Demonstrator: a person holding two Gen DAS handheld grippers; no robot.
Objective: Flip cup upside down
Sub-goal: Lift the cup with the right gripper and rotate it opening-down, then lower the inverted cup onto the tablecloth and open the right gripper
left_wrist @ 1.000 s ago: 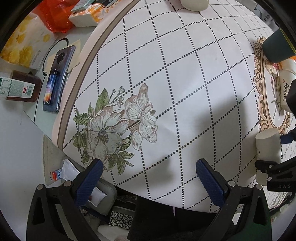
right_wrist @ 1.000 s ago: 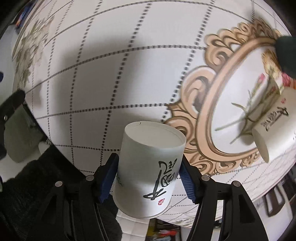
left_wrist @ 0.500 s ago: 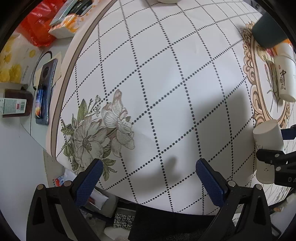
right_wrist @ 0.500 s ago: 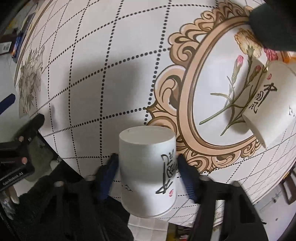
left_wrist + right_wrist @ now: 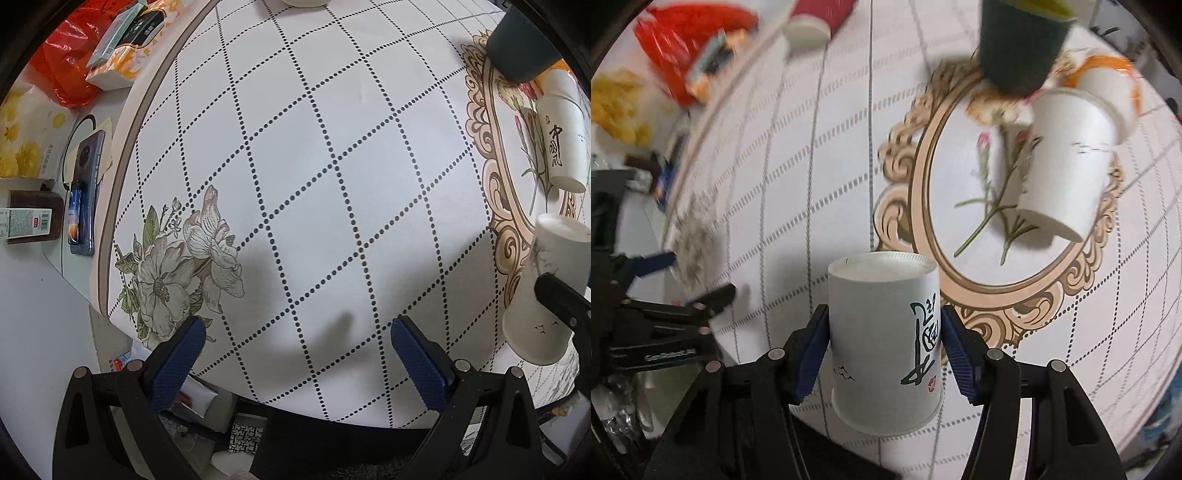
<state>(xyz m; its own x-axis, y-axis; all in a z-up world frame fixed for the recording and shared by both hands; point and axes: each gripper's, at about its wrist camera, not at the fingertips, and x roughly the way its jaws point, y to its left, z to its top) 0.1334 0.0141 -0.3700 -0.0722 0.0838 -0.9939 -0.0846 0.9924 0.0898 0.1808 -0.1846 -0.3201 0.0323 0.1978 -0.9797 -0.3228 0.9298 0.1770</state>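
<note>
Currently the right claw (image 5: 884,347) is clenched on a white paper cup (image 5: 882,332), blue pads pressing both sides of its wall. Cup is held clear above the tabletop (image 5: 332,166), closed base pointing away from the claw and toward the cloth, open rim nearest the wrist camera. Black brush lettering shows on the cup's right side, small bird marks lower left.

Left claw (image 5: 295,354) is released: pads wide apart, nothing between them, pointing down over the diamond-dotted cloth near a printed flower (image 5: 181,266). From the left wrist view the held cup (image 5: 543,295) sits at far right, w/ part of the right claw's black frame across it.

Second white cup (image 5: 1067,166) lies on its side inside the ornate oval print (image 5: 979,288). Dark green cup (image 5: 1019,40) is just beyond it. Phone (image 5: 83,192) and red bag (image 5: 70,62) lie off the cloth's left edge. Right wrist view is motion-blurred away from the cup.
</note>
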